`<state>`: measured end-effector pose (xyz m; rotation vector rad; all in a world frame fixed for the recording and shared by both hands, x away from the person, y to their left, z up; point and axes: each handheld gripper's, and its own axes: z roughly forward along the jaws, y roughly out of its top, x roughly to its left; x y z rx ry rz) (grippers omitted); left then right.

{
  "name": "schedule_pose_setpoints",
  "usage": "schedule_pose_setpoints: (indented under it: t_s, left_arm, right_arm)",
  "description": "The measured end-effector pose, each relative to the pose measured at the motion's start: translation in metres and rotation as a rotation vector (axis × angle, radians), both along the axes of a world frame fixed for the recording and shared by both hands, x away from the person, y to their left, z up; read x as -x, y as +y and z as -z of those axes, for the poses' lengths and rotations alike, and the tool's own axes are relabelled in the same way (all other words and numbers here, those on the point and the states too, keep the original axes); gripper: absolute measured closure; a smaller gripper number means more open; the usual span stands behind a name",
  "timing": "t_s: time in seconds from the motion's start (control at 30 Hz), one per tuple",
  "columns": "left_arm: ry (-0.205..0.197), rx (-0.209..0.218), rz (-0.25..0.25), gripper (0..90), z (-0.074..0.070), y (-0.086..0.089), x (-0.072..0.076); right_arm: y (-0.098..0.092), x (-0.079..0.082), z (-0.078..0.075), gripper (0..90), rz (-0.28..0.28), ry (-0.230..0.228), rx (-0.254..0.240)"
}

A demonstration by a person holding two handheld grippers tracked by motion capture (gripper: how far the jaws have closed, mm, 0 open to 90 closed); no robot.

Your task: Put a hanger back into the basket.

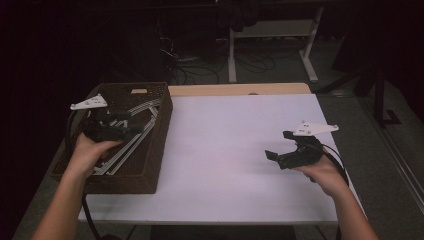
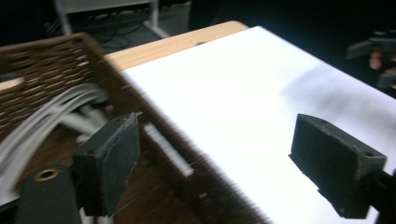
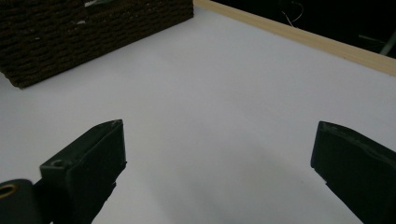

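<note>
A brown woven basket (image 1: 150, 167) stands on the left of the white table top (image 1: 230, 125) and holds several long white strips (image 1: 137, 107). My left gripper (image 1: 136, 125) hovers over the basket's inside, near its right rim. It is open with nothing between its jaws. In the left gripper view one jaw of that gripper (image 2: 219, 135) is over the basket (image 2: 46, 65) and the strips (image 2: 56, 109), the other over the table. My right gripper (image 1: 278, 145) is open and empty above the table's right side, also seen as (image 3: 219, 133) facing the basket (image 3: 84, 32).
A light wooden strip (image 1: 240, 89) runs along the table's far edge. Beyond it the floor is dark, with white table legs (image 1: 232, 55) and loose cables (image 1: 200, 67). The right gripper (image 2: 378, 56) appears far off in the left gripper view.
</note>
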<state>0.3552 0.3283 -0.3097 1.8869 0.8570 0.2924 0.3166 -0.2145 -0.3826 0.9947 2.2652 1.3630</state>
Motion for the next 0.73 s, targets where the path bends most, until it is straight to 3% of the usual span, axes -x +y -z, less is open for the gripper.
schedule_pose_setpoints:
  t_s: [0.23,0.37,0.73]
  left_arm:
    - [-0.051,0.021,0.091,9.3,0.013,-0.029,0.017]
    - [-0.052,0.030,0.134,3.1,0.023,-0.040,0.022]
    - [-0.050,0.028,0.157,0.0,0.031,-0.050,0.029]
  right_arm:
    - [0.001,0.004,-0.015,2.6,-0.021,-0.027,-0.016]
    - [0.004,0.007,-0.026,2.5,-0.041,-0.046,-0.021]
    - [0.007,0.008,-0.032,2.5,-0.053,-0.062,-0.020]
